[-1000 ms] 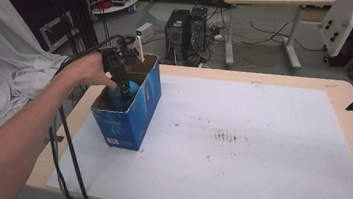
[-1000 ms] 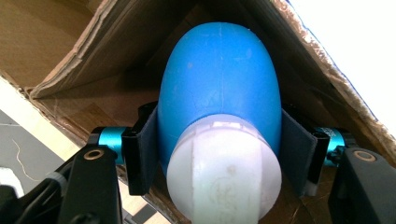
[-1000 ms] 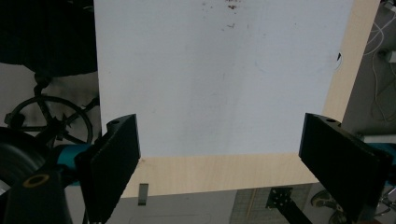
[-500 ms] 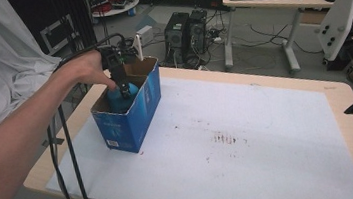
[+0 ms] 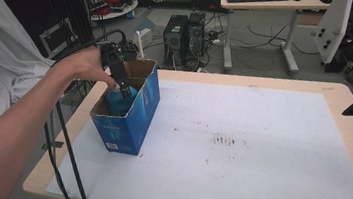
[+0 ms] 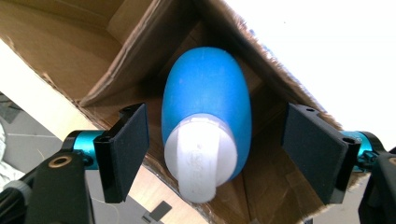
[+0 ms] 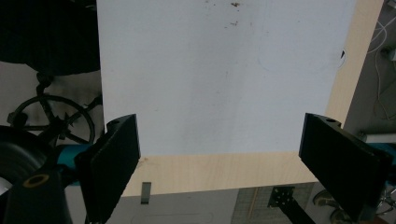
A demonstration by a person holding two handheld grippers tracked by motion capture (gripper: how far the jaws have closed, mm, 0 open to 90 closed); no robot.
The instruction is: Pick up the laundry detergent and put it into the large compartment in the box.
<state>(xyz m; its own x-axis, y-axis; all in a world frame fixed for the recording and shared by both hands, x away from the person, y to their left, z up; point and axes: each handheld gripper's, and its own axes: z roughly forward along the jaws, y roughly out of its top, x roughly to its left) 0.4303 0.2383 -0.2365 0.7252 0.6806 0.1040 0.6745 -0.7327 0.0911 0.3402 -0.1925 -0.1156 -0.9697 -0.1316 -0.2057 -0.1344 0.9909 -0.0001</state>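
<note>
Bottle upright inside blue cardboard box at surface's left far corner, box walls close around. Left tongs above bottle top, just been opening, pads clear of bottle. Right tongs apart, empty, over right surface edge. Brown stains mid-surface.
</note>
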